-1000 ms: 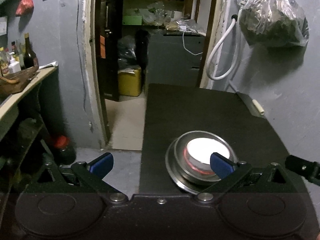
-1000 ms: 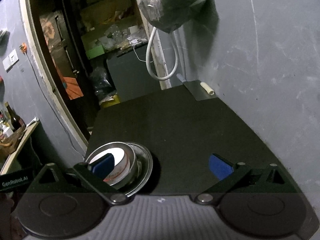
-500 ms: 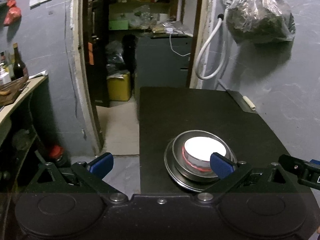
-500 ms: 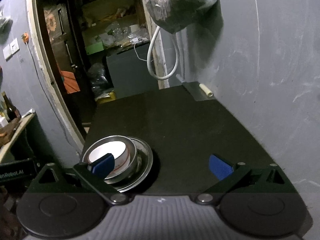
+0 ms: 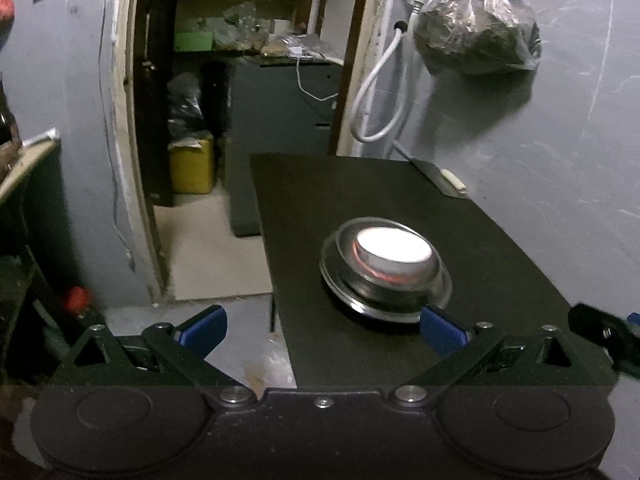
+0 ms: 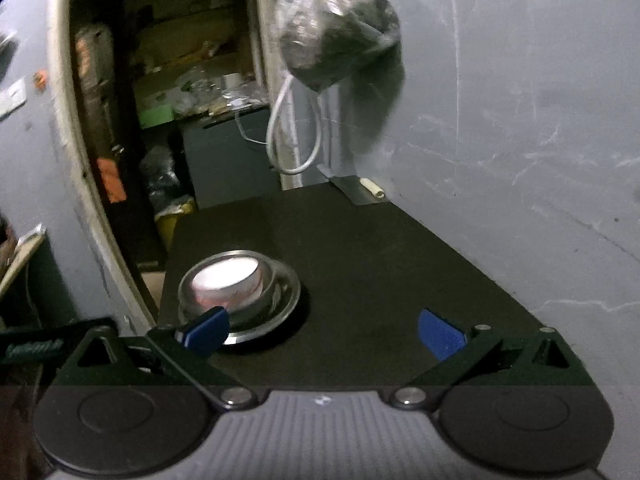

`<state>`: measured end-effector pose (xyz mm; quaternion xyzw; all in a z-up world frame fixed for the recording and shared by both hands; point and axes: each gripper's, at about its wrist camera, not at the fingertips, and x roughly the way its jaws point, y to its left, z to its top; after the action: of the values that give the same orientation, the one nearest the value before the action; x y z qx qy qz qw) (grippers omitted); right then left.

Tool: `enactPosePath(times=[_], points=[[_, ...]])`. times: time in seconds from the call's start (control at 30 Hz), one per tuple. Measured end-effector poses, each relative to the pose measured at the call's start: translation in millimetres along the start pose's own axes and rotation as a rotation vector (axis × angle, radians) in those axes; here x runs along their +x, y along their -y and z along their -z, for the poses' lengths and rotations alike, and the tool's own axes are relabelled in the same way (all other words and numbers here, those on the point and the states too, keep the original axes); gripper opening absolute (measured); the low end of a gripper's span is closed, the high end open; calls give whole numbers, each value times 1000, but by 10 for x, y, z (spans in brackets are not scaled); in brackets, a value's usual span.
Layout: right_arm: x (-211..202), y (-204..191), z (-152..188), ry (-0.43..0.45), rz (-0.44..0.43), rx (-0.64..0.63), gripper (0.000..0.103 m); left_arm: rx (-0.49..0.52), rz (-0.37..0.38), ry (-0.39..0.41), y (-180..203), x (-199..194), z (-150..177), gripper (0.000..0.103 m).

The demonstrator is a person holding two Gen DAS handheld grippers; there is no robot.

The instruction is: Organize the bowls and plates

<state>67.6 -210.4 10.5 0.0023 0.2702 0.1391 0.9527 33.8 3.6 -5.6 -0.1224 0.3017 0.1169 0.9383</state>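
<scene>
Left gripper: black frame, blue pads, jaws spread wide, nothing held. It hangs at the near edge of the table, its right pad just short of the plate's rim.

Right gripper: same build, grey ribbed body, jaws equally wide, empty. It sits over the near edge of the table, with the stack off to its left.

Table: matt black top, flat and rectangular, set against a scuffed grey wall.

Plate: shallow round dish of shiny steel, near the table's near-left corner, bottom of the stack.

Steel bowl: round, polished, seated inside the plate.

White bowl: smooth, glossy, with a reddish band round its side, nested in the steel bowl. The glare hides its inside.

Stage, by judgement: the stacking looks done, with both tools clear of the pile. Nothing else lies loose on the table, so the next move is likely only a withdrawal, taking care not to clip the plate's rim.

Plastic bag: crinkled, clear, filled with something dark, hung high on the wall beyond the table's far edge.

Doorway: dark, cluttered storeroom behind it.
</scene>
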Motion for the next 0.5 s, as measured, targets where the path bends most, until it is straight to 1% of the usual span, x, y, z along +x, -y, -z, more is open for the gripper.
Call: enactPosePath(times=[0.07,0.1,0.17,0.3,0.4,0.5], points=[[-120,-25,0,-5,8,-10,103,-14,4,-37,-42,-11,42,102],[-177,-28,-24,6,12,-2,103,-22,4,-35,-59,-42,41,102],[-267,-35,-46,35,10,-2,103,-32,11,1,-79,-116,59,102],[-314,5,-76,48,6,-1,103,-30,6,5,-49,-169,59,102],[-317,63,-116,60,-10,-9,103,-21,-6,32,14,-219,19,102],[-302,178,-145,46,-22,0,103,-13,-17,32,115,-237,4,102]])
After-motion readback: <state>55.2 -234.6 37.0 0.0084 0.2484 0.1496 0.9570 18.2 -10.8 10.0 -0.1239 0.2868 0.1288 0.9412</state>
